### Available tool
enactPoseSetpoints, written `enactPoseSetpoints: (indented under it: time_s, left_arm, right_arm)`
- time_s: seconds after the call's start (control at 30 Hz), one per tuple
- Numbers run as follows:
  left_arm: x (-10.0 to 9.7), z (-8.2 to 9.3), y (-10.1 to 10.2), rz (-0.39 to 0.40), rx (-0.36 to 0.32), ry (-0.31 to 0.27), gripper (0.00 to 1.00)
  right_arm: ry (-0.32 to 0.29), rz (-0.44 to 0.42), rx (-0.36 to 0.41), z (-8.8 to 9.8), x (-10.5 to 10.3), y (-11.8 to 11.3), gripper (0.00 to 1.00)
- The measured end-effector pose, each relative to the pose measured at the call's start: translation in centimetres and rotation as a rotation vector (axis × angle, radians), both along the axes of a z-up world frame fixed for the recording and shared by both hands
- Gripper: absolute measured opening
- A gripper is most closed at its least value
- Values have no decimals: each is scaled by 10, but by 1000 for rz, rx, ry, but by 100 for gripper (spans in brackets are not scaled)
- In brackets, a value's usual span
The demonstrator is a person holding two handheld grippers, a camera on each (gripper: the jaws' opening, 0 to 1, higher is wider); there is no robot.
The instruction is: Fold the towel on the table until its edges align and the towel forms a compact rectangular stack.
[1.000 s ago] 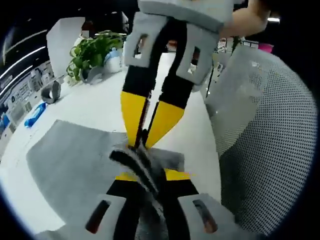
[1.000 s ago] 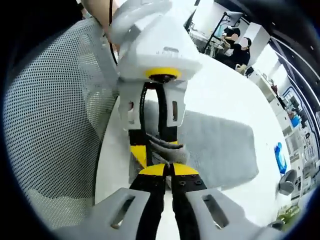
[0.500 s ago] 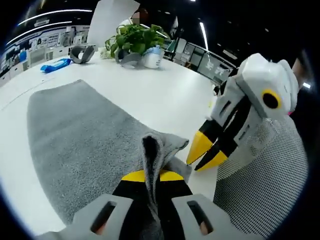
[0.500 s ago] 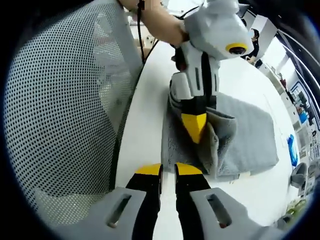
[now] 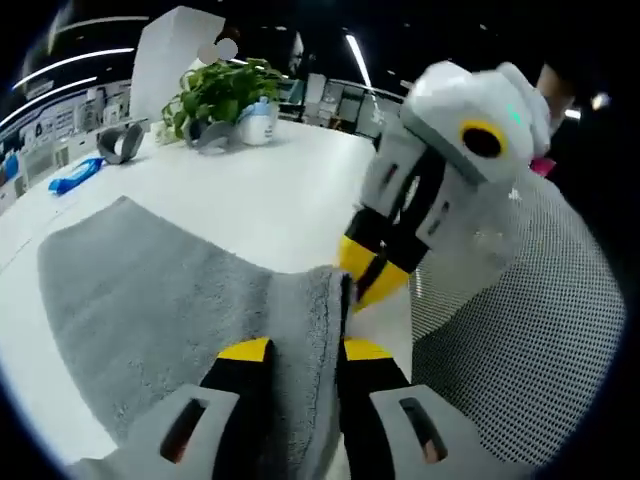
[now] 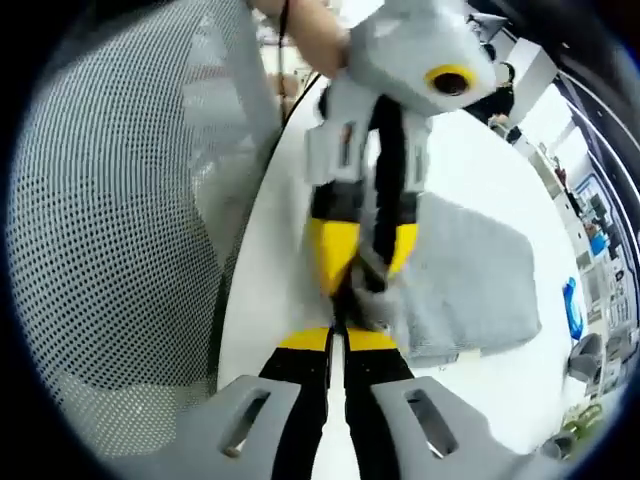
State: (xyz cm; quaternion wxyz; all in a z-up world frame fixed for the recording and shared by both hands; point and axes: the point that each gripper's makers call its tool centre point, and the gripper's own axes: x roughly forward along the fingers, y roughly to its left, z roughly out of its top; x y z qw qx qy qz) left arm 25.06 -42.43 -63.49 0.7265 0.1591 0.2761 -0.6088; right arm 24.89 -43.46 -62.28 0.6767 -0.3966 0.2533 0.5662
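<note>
The grey towel [image 5: 150, 300] lies spread on the white table [image 5: 270, 200], with its near edge lifted into a thick fold. My left gripper [image 5: 305, 350] is shut on that fold, and cloth bulges between its yellow tips. My right gripper [image 5: 362, 275] comes in from the right and meets the same raised edge just beyond the left tips. In the right gripper view, my right gripper [image 6: 337, 338] has its yellow tips pressed together at the bunched towel [image 6: 470, 270]. The left gripper [image 6: 368, 255] hangs right above it, gripping the bunch.
A mesh chair back [image 5: 520, 340] stands against the table's near edge [image 6: 120, 220]. A potted plant [image 5: 215, 95], a white bottle [image 5: 258, 122], a grey ring-shaped object [image 5: 120, 145] and a blue object [image 5: 68, 176] sit at the far side. A hand [image 6: 300, 20] holds the left gripper.
Half a second ago my right gripper was open and clear of the cloth. It has since moved back to the raised towel edge and shut beside the left, which has kept its hold.
</note>
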Motion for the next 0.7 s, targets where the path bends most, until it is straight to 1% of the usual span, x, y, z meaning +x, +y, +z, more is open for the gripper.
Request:
enactPoseSetpoints:
  time_s: [0.03, 0.07, 0.13, 0.17, 0.2, 0.23, 0.27, 0.3, 0.33, 0.37, 0.4, 0.43, 0.47, 0.5, 0.57, 0.6, 0.63, 0.67, 0.7]
  left_arm:
    - [-1, -1, -1, -12, 18, -17, 27]
    - [1, -4, -2, -28, 51, -64, 28]
    - [7, -6, -4, -46, 94, -140, 27]
    - [10, -6, -4, -42, 99, -158, 24]
    - [13, -6, -4, -24, 99, -165, 17]
    - [20, -5, -1, 10, 102, -159, 13]
    - [22, -4, 1, 39, 89, -126, 10]
    - [24, -2, 2, 83, 56, -61, 8]
    - [26, -1, 3, 118, 36, -22, 8]
    - [28, 1, 5, 154, 1, 17, 7]
    - [29, 2, 7, 165, -10, 33, 7]
    - [30, 1, 9, 155, -3, 19, 7]
    - [29, 1, 9, 153, 2, 14, 7]
    - [29, 0, 9, 151, 7, 12, 7]
    - [27, -1, 9, 135, 14, -3, 7]
    - [26, -1, 8, 117, 22, -19, 7]
    - [25, -1, 7, 108, 29, -29, 7]
    - [24, -1, 7, 99, 37, -41, 7]
    - [24, -1, 6, 94, 40, -46, 7]
  right_arm:
    - [-9, -8, 14, 5, 4, 1, 0]
    - [-13, -9, 17, 8, 6, 2, 0]
    - [-23, -5, 18, 13, 10, 5, 0]
    - [-41, -1, 18, 16, 13, 8, 0]
    - [-44, 2, 20, 17, 14, 10, 0]
    - [-41, 4, 24, 18, 15, 12, 0]
    - [-44, 7, 27, 19, 16, 13, 0]
    - [-49, 12, 35, 20, 18, 14, 1]
    - [-44, 17, 45, 21, 20, 13, 1]
    - [-41, 11, 56, 23, 21, 13, 2]
    - [-29, -4, 83, 24, 23, 12, 5]
    - [-17, -26, 80, 24, 25, 8, 11]
    - [-32, -32, 81, 25, 29, 5, 17]
    - [-32, -36, 80, 25, 31, 3, 24]
    - [-10, -29, 75, 21, 34, 1, 28]
    - [-19, -17, 64, 18, 37, 2, 33]
    - [-13, 0, 58, 15, 37, 4, 37]
    - [6, 14, 51, 11, 36, 6, 38]
    - [3, 57, 37, 8, 36, 11, 36]
